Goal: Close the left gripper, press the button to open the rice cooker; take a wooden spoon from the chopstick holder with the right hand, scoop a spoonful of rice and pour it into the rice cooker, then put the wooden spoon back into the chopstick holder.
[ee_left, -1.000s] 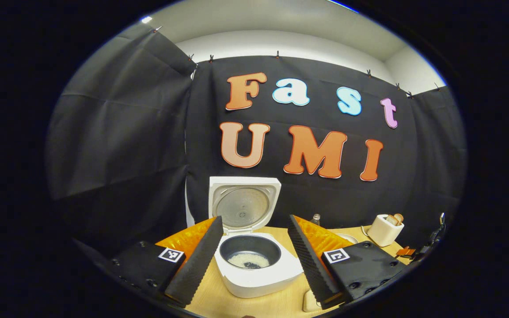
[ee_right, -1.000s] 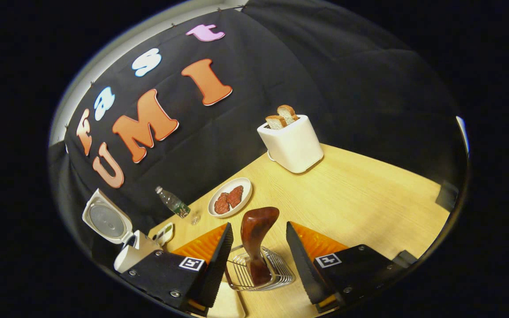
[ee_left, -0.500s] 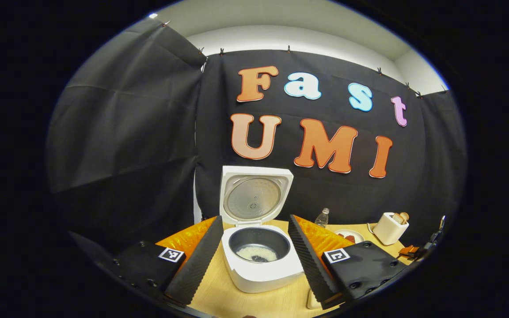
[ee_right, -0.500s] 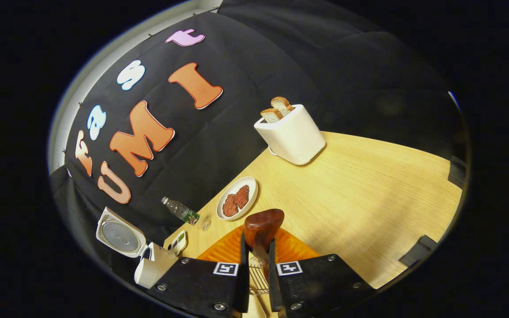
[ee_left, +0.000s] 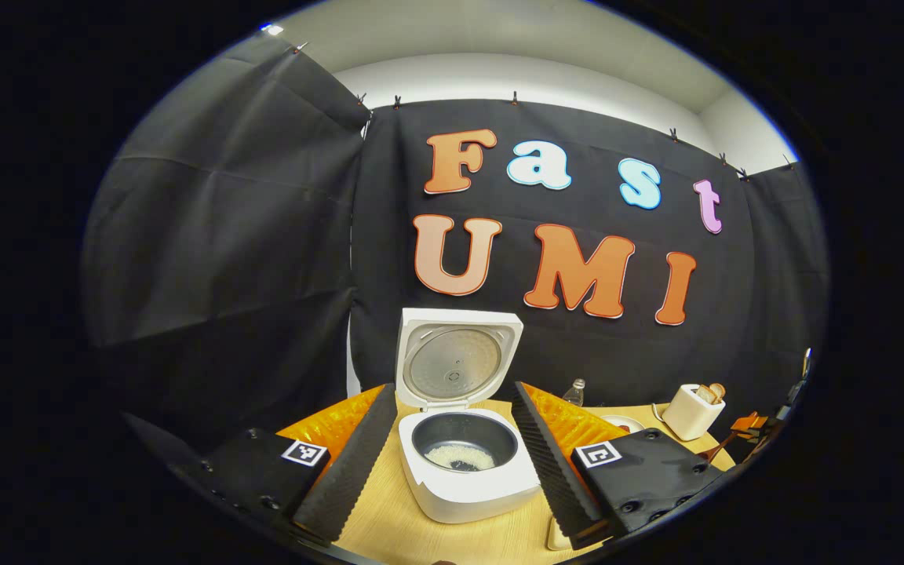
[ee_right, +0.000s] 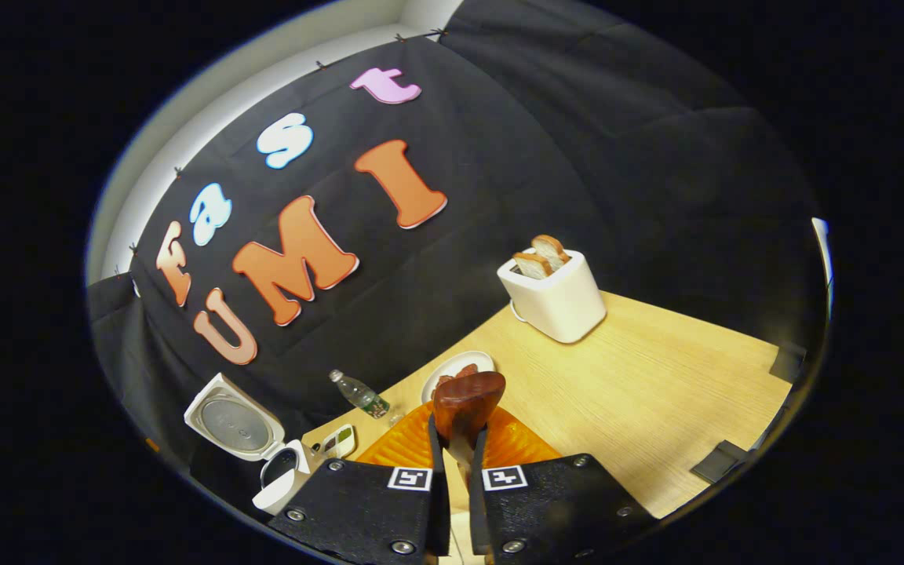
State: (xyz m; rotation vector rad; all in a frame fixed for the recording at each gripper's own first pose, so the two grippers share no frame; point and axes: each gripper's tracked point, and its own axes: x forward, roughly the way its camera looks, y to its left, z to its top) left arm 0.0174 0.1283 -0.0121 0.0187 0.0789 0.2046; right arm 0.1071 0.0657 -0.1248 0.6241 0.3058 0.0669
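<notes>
The white rice cooker (ee_left: 468,490) stands open on the wooden table, its lid (ee_left: 456,357) upright. A little rice (ee_left: 458,455) lies in the dark inner pot. My left gripper (ee_left: 452,390) is open, one finger on each side of the cooker, apart from it. In the right gripper view, my right gripper (ee_right: 457,443) is shut on the neck of the dark wooden spoon (ee_right: 468,396), whose bowl sticks up past the fingertips. The open rice cooker (ee_right: 279,479) sits far off at the lower left there.
A white toaster (ee_right: 554,298) with two bread slices stands at the back of the table (ee_right: 656,408). A white plate (ee_right: 452,362) with reddish food, a small water bottle (ee_right: 358,391) and a small white dish (ee_right: 340,441) lie between toaster and cooker.
My right gripper shut on the wooden spoon and lifted it up out of the wire holder. The left gripper stayed open and drew back slightly from the cooker.
</notes>
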